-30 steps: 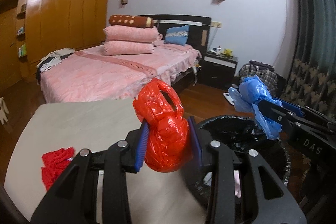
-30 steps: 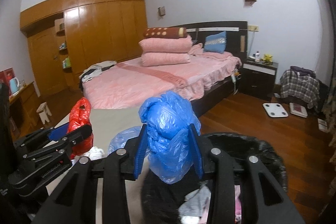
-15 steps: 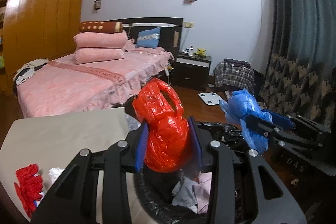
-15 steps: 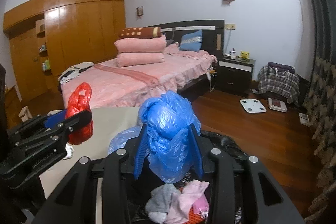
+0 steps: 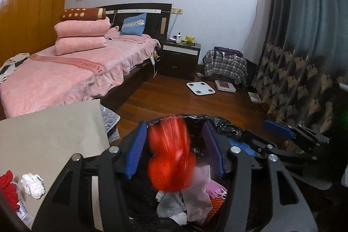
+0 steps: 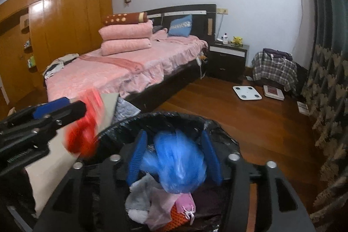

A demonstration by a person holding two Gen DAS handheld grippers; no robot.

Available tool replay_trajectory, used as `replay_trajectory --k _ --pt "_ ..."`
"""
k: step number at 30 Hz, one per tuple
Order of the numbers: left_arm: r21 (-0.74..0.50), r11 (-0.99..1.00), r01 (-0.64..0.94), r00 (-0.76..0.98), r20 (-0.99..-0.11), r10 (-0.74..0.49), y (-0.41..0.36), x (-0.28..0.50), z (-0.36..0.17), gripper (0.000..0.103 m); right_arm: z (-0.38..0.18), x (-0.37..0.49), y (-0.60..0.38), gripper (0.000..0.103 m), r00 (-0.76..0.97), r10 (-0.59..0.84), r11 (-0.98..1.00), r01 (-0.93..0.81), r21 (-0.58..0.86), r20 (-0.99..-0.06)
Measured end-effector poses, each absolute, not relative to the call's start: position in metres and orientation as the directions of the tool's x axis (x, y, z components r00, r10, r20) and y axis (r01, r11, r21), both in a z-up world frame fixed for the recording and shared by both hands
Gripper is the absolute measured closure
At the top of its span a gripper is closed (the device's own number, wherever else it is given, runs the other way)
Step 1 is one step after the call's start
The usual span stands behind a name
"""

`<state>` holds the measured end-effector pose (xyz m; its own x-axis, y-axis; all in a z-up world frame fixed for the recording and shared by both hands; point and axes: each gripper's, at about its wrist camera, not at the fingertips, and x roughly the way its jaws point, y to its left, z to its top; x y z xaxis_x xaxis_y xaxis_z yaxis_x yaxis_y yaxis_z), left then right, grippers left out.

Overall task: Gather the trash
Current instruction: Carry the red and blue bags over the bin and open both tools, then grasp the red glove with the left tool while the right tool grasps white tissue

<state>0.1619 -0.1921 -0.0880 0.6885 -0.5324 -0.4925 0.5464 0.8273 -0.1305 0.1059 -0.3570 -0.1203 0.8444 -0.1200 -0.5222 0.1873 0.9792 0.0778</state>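
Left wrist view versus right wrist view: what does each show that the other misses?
Only the left wrist view shows a crumpled white tissue and red cloth on the table. Only the right wrist view shows the blue plastic bag whole, between the right gripper's opening jaws. Both show the blurred red plastic bag between the left gripper's opening jaws, the black-lined trash bin, bed and white scale.
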Motion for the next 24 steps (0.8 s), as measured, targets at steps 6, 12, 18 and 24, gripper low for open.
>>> replay_trajectory --k 6,12,18,24 --pt "-0.118 0.848 0.516 0.722 -0.472 -0.505 -0.179 0.163 -0.083 0.021 -0.123 0.100 -0.363 0.008 0.846 -0.157 0.973 0.220 0.066 -0.510" --pt "-0.110 0.886 0.450 0.766 -0.464 -0.446 -0.146 0.161 -0.076 0.011 -0.117 0.099 -0.362 0.006 0.850 -0.141 0.971 0.217 0.095 -0.508" --pt "-0.078 0.930 0.360 0.816 -0.457 -0.354 -0.099 0.154 -0.072 0.011 -0.109 0.103 -0.337 0.006 0.865 -0.092 0.980 0.167 0.111 -0.494" --pt "-0.053 0.961 0.270 0.852 -0.451 -0.264 -0.049 0.145 -0.071 0.011 -0.101 0.114 -0.291 0.006 0.876 -0.016 0.992 0.073 0.099 -0.482"
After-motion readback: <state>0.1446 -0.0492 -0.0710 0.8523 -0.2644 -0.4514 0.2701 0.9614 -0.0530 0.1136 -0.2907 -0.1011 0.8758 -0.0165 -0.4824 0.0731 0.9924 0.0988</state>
